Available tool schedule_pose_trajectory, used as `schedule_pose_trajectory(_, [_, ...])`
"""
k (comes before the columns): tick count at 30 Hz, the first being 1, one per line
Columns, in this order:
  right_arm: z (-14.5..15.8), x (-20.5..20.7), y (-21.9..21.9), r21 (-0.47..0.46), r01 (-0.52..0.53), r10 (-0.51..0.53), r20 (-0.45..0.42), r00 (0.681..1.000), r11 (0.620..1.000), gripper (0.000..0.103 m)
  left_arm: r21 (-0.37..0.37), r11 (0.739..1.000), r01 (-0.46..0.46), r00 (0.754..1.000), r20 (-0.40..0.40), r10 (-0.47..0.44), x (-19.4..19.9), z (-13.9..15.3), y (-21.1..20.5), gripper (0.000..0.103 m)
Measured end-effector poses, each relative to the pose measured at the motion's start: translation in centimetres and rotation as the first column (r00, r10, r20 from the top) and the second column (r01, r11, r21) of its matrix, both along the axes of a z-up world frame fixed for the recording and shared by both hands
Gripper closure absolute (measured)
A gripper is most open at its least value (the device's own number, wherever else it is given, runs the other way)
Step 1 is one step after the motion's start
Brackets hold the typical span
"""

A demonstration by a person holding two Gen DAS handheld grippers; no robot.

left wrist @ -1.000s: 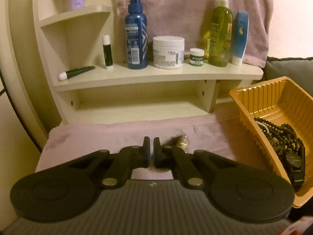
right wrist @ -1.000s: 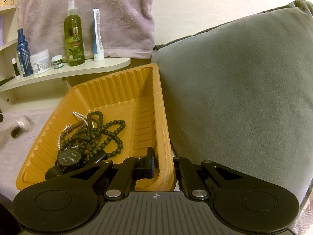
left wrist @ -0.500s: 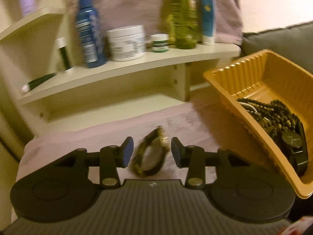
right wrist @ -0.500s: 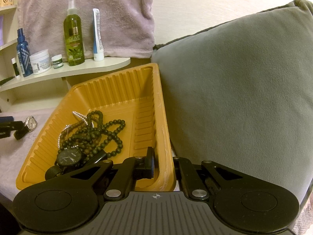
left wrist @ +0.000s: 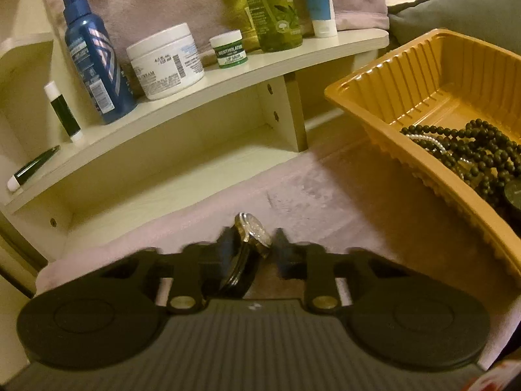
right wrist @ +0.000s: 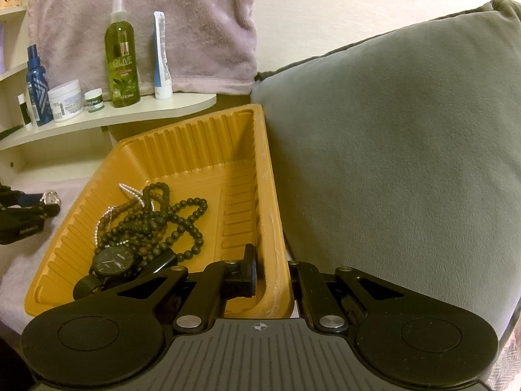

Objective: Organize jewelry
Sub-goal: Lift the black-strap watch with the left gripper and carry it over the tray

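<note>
A silver-faced watch with a dark strap (left wrist: 254,229) stands on edge between the fingers of my left gripper (left wrist: 250,247), just over the pink cloth (left wrist: 325,189). The jaws are closing and the pads look pressed on the strap. In the right wrist view the same watch (right wrist: 50,198) shows at the far left in the left gripper (right wrist: 32,207). My right gripper (right wrist: 272,277) is shut on the near right wall of the orange ribbed tray (right wrist: 195,137). Dark bead necklaces (right wrist: 153,224) and a black watch (right wrist: 114,260) lie in the tray (left wrist: 390,97).
A cream shelf (left wrist: 228,78) behind the cloth carries a blue bottle (left wrist: 91,55), a white jar (left wrist: 166,62), a small green jar (left wrist: 229,49), a green spray bottle and tubes. A grey cushion (right wrist: 390,163) stands against the tray's right side.
The left gripper opened, came down around the watch on the cloth and rolled, then closed in on it. The watch now stands on edge. The right gripper and tray stayed still.
</note>
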State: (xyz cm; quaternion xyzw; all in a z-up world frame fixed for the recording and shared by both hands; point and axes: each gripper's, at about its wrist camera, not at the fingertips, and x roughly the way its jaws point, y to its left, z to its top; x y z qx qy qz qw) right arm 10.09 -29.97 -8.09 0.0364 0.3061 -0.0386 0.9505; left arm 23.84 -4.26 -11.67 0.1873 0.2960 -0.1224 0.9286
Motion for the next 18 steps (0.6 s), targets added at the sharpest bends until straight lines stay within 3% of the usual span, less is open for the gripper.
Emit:
schedule_pose_trajectory(4, [0.0, 0.1, 0.0, -0.001, -0.001, 0.001, 0.0, 1.0, 1.0, 0.097, -0.034, 0.999, -0.013, 1.0, -0.016, 0.013, -0.1, 0.3, 0.4, 0.086])
schedule_pose_trajectory(7, [0.0, 0.0, 0.0, 0.0, -0.001, 0.001, 0.001, 1.0, 1.0, 0.097, -0.072, 0.997, -0.024, 0.999, -0.027, 0.022, -0.4, 0.9, 0.9, 0.094])
schedule_pose_trajectory(18, [-0.1, 0.1, 0.0, -0.001, -0.002, 0.002, 0.005, 1.0, 1.0, 0.097, -0.194, 0.979, -0.066, 0.997, -0.046, 0.058, -1.6, 3.0, 2.6, 0.094])
